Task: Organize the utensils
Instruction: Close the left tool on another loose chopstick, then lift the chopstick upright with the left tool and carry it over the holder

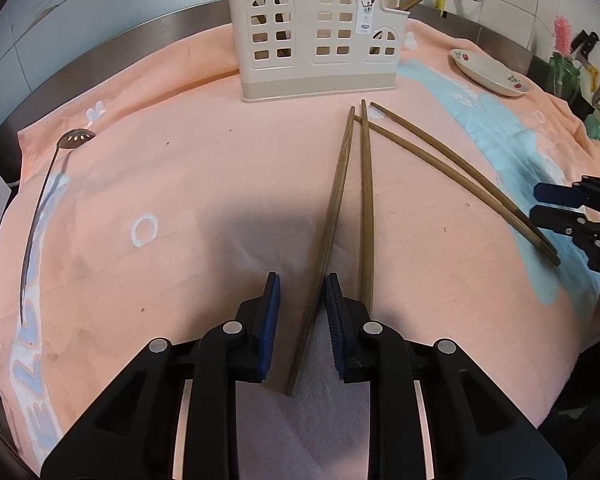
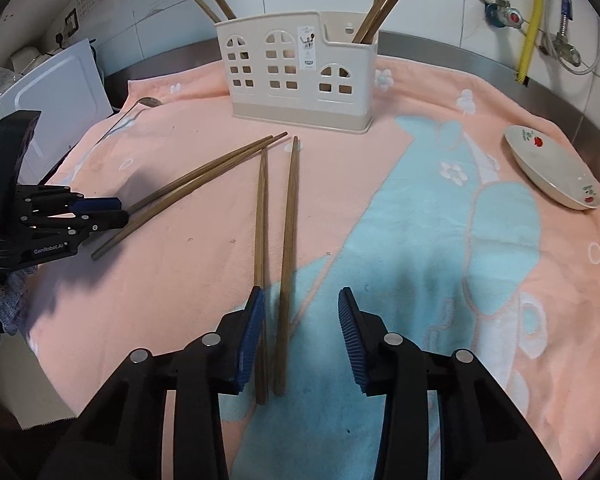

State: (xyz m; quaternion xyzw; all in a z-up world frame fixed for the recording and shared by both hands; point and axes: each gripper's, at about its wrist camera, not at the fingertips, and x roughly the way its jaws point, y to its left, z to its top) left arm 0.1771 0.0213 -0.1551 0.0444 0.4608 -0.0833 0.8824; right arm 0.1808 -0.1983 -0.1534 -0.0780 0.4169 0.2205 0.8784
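Observation:
Several wooden chopsticks lie on the peach towel (image 1: pixel 180 184) in front of a cream utensil holder (image 1: pixel 316 36) that has chopsticks standing in it; the holder also shows in the right wrist view (image 2: pixel 300 76). My left gripper (image 1: pixel 302 284) is open, low over the towel, with one chopstick (image 1: pixel 332 220) running between its fingers and another (image 1: pixel 366 208) just right of them. My right gripper (image 2: pixel 300 294) is open around the ends of a second pair (image 2: pixel 288 216). The left gripper (image 2: pixel 114 210) appears at the left by the other pair (image 2: pixel 196 178).
A slotted metal spoon (image 1: pixel 40 208) lies along the towel's left edge. A flowered saucer (image 1: pixel 490 72) rests at the back right, also seen in the right wrist view (image 2: pixel 552 168). A white appliance (image 2: pixel 56 100) stands left; pipes and knives line the wall at the right.

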